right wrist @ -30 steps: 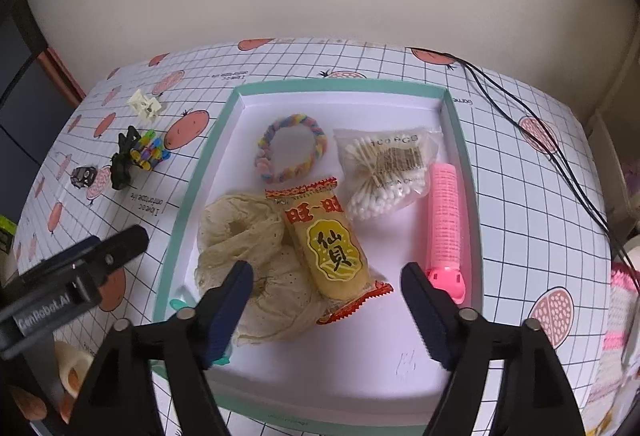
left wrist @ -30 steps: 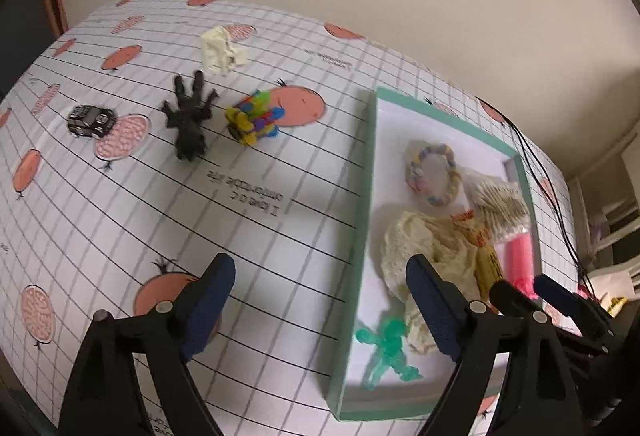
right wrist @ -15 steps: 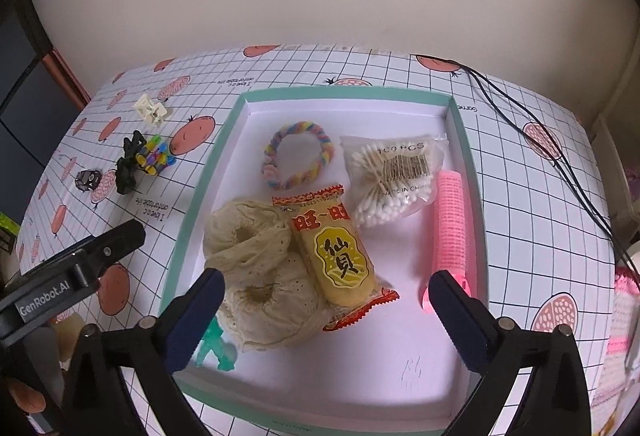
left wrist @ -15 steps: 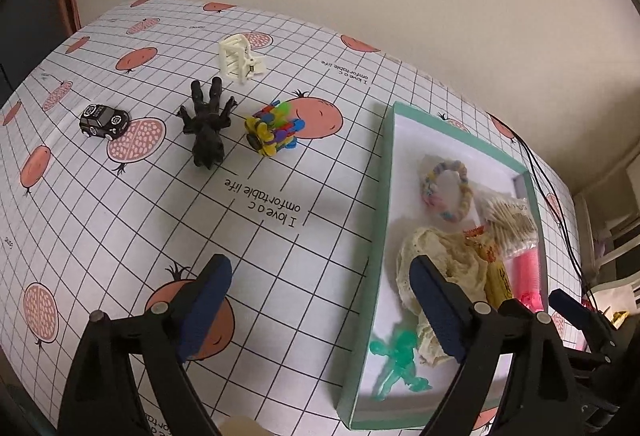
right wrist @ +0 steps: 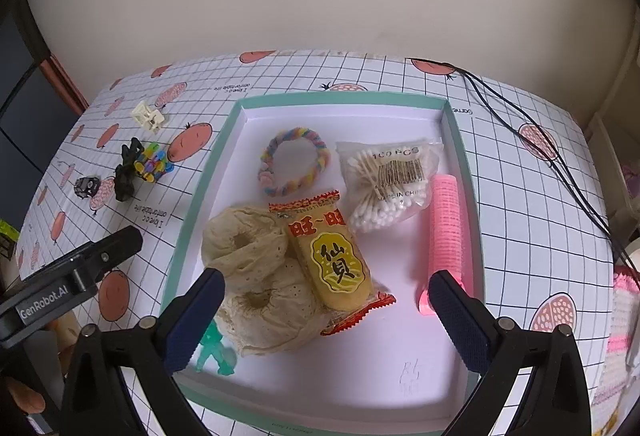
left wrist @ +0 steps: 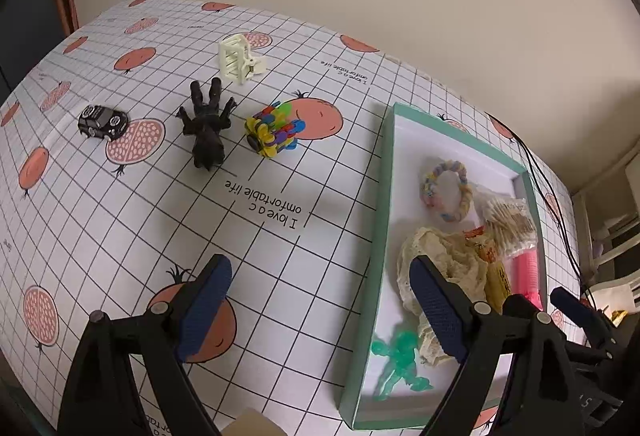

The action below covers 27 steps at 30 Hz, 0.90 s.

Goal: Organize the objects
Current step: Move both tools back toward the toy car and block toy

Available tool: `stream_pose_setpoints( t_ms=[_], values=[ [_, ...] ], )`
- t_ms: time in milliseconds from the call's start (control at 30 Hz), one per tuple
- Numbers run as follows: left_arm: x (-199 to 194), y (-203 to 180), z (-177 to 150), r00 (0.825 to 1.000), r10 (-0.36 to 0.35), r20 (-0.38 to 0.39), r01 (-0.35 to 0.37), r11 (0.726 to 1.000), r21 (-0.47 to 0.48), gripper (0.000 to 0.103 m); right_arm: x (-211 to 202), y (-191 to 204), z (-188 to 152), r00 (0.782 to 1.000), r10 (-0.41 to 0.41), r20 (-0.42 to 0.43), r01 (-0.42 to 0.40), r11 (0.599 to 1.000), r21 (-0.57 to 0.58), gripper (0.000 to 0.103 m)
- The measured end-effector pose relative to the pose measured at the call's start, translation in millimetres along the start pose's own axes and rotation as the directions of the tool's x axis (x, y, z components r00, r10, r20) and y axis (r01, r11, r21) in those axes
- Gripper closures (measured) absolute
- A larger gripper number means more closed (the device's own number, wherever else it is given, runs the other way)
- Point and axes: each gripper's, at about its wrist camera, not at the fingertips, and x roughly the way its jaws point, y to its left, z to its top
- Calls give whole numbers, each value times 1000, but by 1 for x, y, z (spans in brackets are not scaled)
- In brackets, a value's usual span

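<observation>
A teal-rimmed white tray (right wrist: 208, 172) (left wrist: 384, 172) holds a pastel scrunchie (right wrist: 294, 161), a bag of cotton swabs (right wrist: 388, 180), a pink hair roller (right wrist: 444, 236), a yellow snack packet (right wrist: 334, 260), cream lace fabric (right wrist: 248, 260) and a green figurine (right wrist: 214, 352) (left wrist: 398, 360). Loose on the tablecloth lie a black figure (left wrist: 206, 128), a multicoloured toy (left wrist: 274, 130), a cream hair clip (left wrist: 238, 60) and a small black car (left wrist: 102, 121). My left gripper (left wrist: 320, 310) hangs open over the tray's left rim. My right gripper (right wrist: 326, 320) is open above the tray's near half. Neither holds anything.
The grid tablecloth with fruit prints (left wrist: 120, 236) covers the table, which ends at a beige wall. Black cables (right wrist: 560, 156) trail across the right side. A pink knitted item (right wrist: 624, 320) lies at the right edge. A beige object (left wrist: 250, 424) peeks in at the bottom.
Both grippers have drawn back and up from the tray, so more of the table shows. The right gripper's fingers have spread wider. The green figurine stays in the tray's near corner.
</observation>
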Motion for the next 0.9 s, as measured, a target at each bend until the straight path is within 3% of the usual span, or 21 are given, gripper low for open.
stream_pose_setpoints(
  t_ms=[200, 533, 900],
  values=[
    [-6, 3, 5, 998, -56, 13, 57, 998, -19, 12, -6, -7, 4, 1000, -6, 27, 5, 999, 53, 0],
    [-34, 16, 20, 987, -86, 137, 82, 996, 34, 12, -6, 10, 13, 998, -25, 61, 22, 999, 39, 0],
    [-44, 82, 42, 983, -62, 172, 71, 996, -47, 12, 2, 54, 26, 996, 37, 77, -42, 997, 59, 0]
  ],
)
